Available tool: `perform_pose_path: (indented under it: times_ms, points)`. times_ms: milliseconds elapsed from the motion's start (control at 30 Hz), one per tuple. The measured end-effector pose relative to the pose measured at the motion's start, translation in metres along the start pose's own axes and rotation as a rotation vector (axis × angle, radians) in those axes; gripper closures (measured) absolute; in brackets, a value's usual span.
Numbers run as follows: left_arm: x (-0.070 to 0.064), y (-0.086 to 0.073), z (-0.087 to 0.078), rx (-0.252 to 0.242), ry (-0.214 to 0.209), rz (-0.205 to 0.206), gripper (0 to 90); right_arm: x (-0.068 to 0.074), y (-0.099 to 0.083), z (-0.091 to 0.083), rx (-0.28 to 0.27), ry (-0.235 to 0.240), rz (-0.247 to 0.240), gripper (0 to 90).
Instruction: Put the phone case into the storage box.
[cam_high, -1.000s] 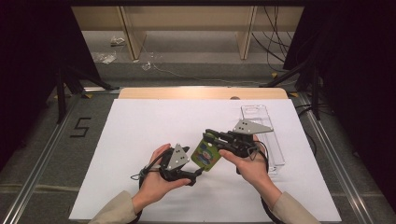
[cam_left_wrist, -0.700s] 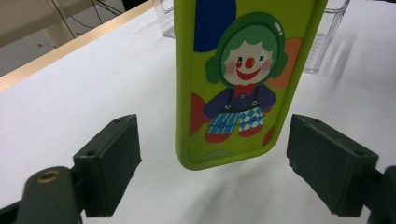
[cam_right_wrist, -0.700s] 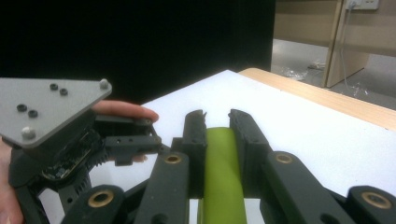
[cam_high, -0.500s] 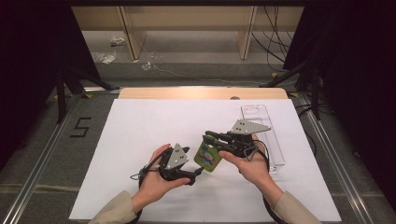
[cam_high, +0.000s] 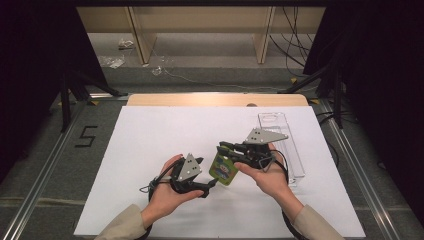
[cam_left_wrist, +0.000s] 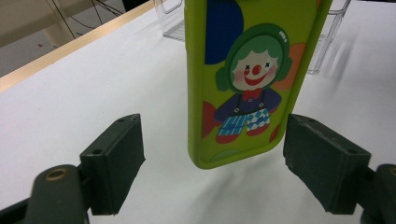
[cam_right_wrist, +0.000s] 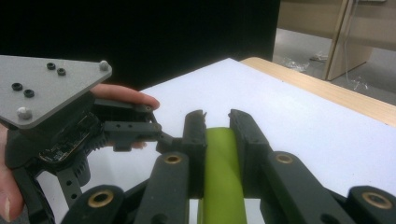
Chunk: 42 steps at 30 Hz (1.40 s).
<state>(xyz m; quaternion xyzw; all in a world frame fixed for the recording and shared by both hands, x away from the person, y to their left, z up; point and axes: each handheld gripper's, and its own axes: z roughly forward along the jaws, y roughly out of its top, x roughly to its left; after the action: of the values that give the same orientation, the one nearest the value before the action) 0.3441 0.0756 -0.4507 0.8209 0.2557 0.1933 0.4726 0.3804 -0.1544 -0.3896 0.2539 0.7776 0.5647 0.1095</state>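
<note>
A lime-green phone case (cam_high: 223, 169) printed with a cartoon clown hangs upright over the white table sheet (cam_high: 150, 135), near its middle. My right gripper (cam_high: 223, 150) is shut on the case's top end; in the right gripper view the green edge (cam_right_wrist: 218, 163) sits pinched between my right gripper's (cam_right_wrist: 217, 122) black jaws. My left gripper (cam_high: 206, 171) stands open just left of the case. In the left gripper view the case (cam_left_wrist: 243, 79) hangs just beyond my left gripper (cam_left_wrist: 212, 123), in line with the wide gap between its jaws and touching neither.
A clear plastic tray (cam_high: 281, 137) lies on the sheet right of my right hand, also seen behind the case as the tray (cam_left_wrist: 329, 32). The table's wooden far edge (cam_high: 215, 99) runs behind the sheet. Dark stands flank the table.
Almost nothing has shifted. The right gripper holds the case in nearly the same spot, a touch lower, and the left gripper stays open beside it.
</note>
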Motion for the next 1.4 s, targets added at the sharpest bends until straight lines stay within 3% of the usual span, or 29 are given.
perform_pose_path:
  times_ms: [433,667,1000,1167,1400]
  points:
    - [0.007,-0.002,0.002,0.002,-0.002,-0.006,26.4,0.002,0.002,0.000,0.002,0.022,0.001,77.5]
    - [0.013,-0.008,0.007,0.006,-0.042,-0.025,27.4,0.004,0.002,0.002,0.009,0.041,0.003,77.5]
    - [0.013,-0.009,0.010,-0.012,-0.065,0.000,27.2,0.006,0.003,0.002,0.014,0.061,0.005,77.5]
    - [0.014,-0.010,0.010,0.003,-0.048,-0.008,28.6,0.007,0.003,0.003,0.016,0.066,0.006,77.5]
    - [0.015,-0.008,0.009,-0.025,-0.081,0.003,31.3,0.008,0.003,0.004,0.018,0.072,0.007,77.5]
